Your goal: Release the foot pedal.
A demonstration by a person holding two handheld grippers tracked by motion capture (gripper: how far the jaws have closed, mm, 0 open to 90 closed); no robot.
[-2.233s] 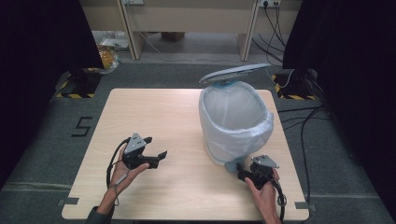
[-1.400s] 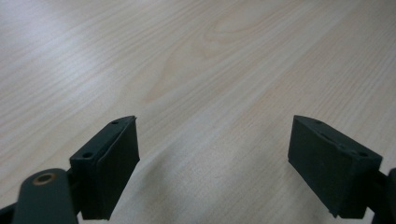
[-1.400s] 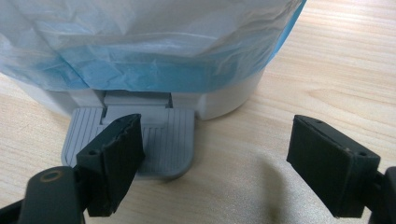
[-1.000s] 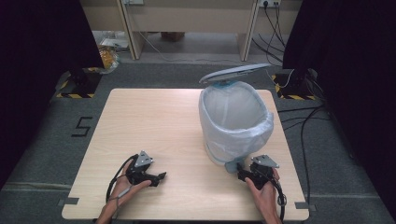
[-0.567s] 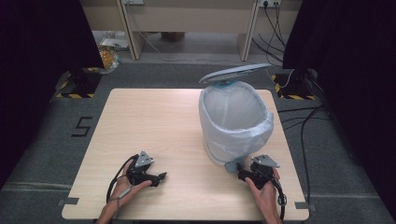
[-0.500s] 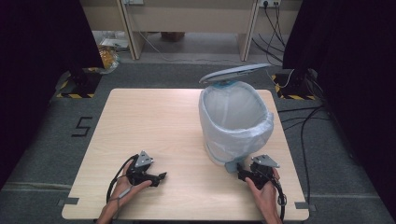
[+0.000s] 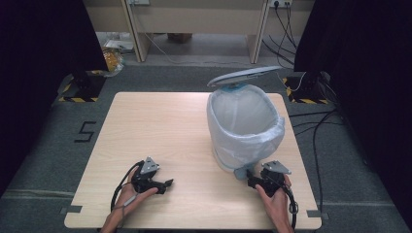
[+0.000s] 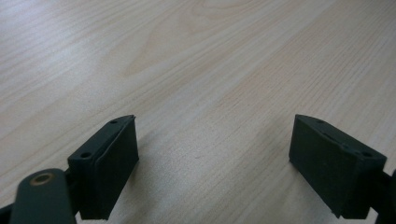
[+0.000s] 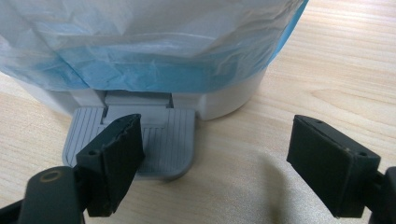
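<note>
Lid of the white plastic-lined pedal bin (image 7: 245, 127) stands raised, right hand-held gripper (image 9: 233, 163) spread with one jaw on its grey pedal (image 9: 161, 137), left hand-held gripper (image 8: 215, 163) spread, idle on the tabletop (image 7: 160, 131).

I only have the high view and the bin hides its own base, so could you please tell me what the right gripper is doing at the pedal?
Observer: In the right gripper view, the right gripper has its jaws apart, and one black pad sits over the ribbed grey pedal.
Operator: Thank you. Is the other pad on the pedal too?
Observer: No, it stands over the bare table beside the pedal.
Operator: And the left gripper, please?
Observer: The left gripper is open, with wood grain between its jaws.
</note>
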